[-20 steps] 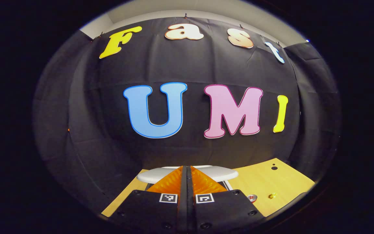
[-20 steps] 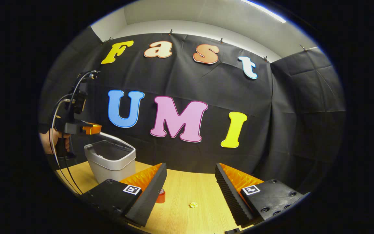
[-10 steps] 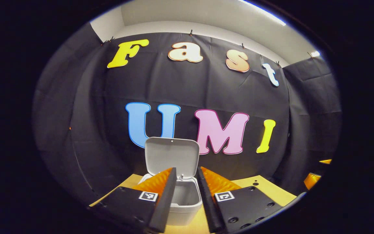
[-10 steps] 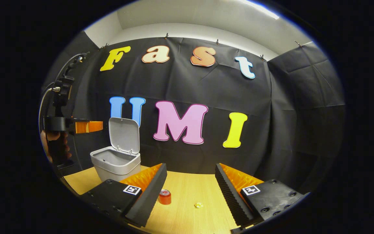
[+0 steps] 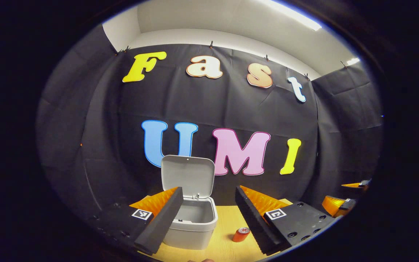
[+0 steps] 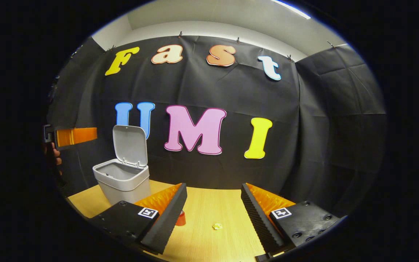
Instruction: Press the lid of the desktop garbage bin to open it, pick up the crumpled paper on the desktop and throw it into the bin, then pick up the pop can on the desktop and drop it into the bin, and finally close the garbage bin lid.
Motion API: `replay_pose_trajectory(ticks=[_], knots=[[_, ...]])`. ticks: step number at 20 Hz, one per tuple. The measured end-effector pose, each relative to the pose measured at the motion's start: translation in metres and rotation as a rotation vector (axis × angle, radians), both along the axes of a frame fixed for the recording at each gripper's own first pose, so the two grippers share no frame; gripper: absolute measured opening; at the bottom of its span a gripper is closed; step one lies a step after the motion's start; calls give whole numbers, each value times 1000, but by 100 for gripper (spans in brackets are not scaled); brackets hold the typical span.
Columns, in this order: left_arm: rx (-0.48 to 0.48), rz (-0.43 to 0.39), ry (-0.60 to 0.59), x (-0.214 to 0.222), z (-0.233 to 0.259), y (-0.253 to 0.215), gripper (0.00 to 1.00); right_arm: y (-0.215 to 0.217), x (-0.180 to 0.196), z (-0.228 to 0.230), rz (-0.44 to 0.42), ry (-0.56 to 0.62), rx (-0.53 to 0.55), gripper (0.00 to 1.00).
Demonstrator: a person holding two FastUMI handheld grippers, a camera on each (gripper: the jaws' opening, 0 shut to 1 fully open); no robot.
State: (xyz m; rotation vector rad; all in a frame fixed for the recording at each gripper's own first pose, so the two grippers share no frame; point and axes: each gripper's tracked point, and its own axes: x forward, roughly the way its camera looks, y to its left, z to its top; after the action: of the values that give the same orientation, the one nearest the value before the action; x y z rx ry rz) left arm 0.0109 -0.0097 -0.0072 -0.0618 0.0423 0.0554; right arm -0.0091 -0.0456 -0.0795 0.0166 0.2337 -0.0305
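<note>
Left gripper view: the left gripper [image 5: 208, 214] is held level above the table [image 5: 227, 240], its ridged, wedge-shaped fingers spread wide with nothing between them. Just beyond them stands the bin [image 5: 191, 225], a smooth grey plastic box with rounded corners, its lid [image 5: 187, 176] tipped upright at the back so the hollow inside shows. The can [image 5: 240, 234], a small red cylinder, stands on the pale wood-grain tabletop right of the bin. In the right gripper view, the right gripper [image 6: 213, 214] likewise hovers level, fingers wide apart and holding nothing. The crumpled paper [image 6: 217, 226], a tiny yellowish wad, lies on the table between them, well right of the bin [image 6: 122, 182], with the can [image 6: 181, 217] half hidden nearer the bin.
</note>
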Motion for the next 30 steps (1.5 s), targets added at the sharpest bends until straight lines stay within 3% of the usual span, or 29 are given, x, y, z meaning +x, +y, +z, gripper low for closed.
replay_pose_trajectory(ticks=[3, 7, 9, 14, 21, 26, 30], knots=[[-18, -18, 4, -9, -4, -10, 97, -10, 17, -25, -17, 76, 10, 96], [20, -31, 9, -16, -6, -20, 95, -3, 36, -86, 50, 246, 27, 96], [-5, -42, 45, -19, -18, -26, 95, 1, 42, -116, 78, 319, 44, 97], [30, 23, 125, -33, -44, -12, 95, 16, 46, -216, 180, 576, 78, 97], [52, 149, 233, -47, -74, 8, 95, -6, 64, -332, 150, 795, 62, 96], [80, 170, 276, -46, -83, 0, 95, -11, 85, -390, 132, 879, 45, 97], [91, 177, 275, -44, -71, -7, 95, -13, 86, -410, 104, 932, 59, 96]])
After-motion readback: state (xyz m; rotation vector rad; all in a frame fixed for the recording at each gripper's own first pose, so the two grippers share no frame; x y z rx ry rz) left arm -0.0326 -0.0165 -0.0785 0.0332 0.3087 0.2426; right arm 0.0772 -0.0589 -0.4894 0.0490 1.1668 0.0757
